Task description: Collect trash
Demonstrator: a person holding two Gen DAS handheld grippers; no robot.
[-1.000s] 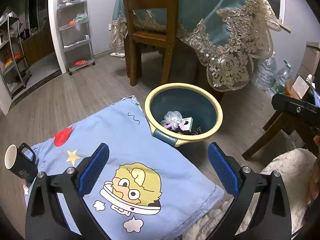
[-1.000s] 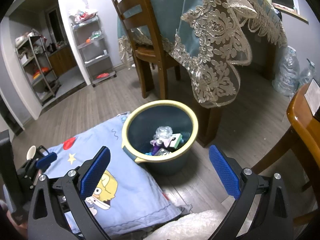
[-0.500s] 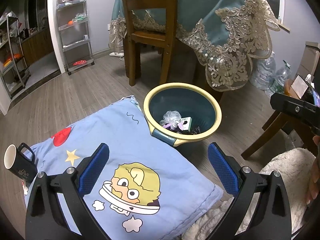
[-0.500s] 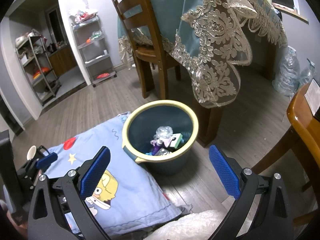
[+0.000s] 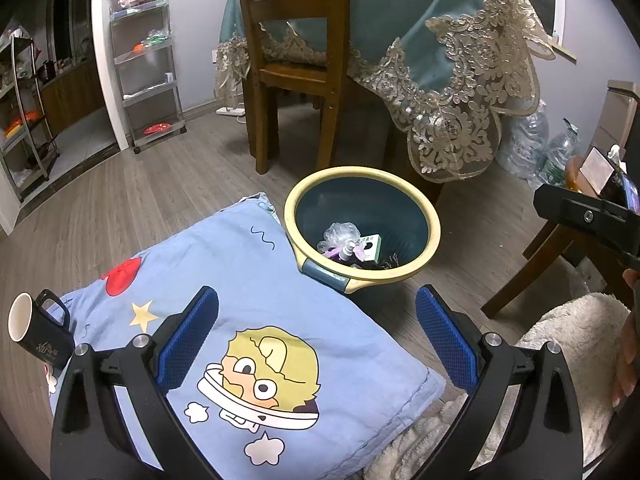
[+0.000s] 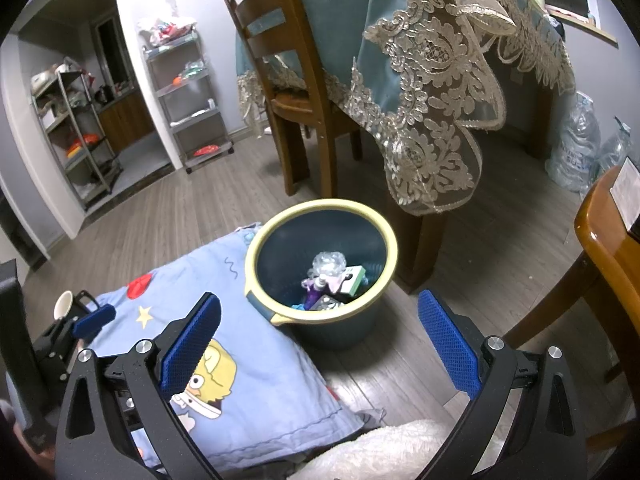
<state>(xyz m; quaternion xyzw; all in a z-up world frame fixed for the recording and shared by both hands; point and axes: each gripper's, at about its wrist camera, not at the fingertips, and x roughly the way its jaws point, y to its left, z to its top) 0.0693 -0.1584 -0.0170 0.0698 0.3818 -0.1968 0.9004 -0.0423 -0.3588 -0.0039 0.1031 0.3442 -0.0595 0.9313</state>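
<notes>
Both hand-held tools, the left gripper [image 5: 316, 328] and the right gripper [image 6: 318, 330], sit at lower frame, blue pads spread wide, holding nothing. The dark teal round plastic bin with a cream rim [image 5: 434, 226] stands mid-frame, trash [image 6: 334, 276] inside. No loose litter shows; search onward, keeping jaws apart.

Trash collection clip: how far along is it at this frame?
Done: the bin already holds a crumpled wrapper, a small box and other scraps. In hand: nothing; the left gripper and right gripper are both open and empty. Left: no loose trash shows on the blue cushion; only a black mug.
</notes>
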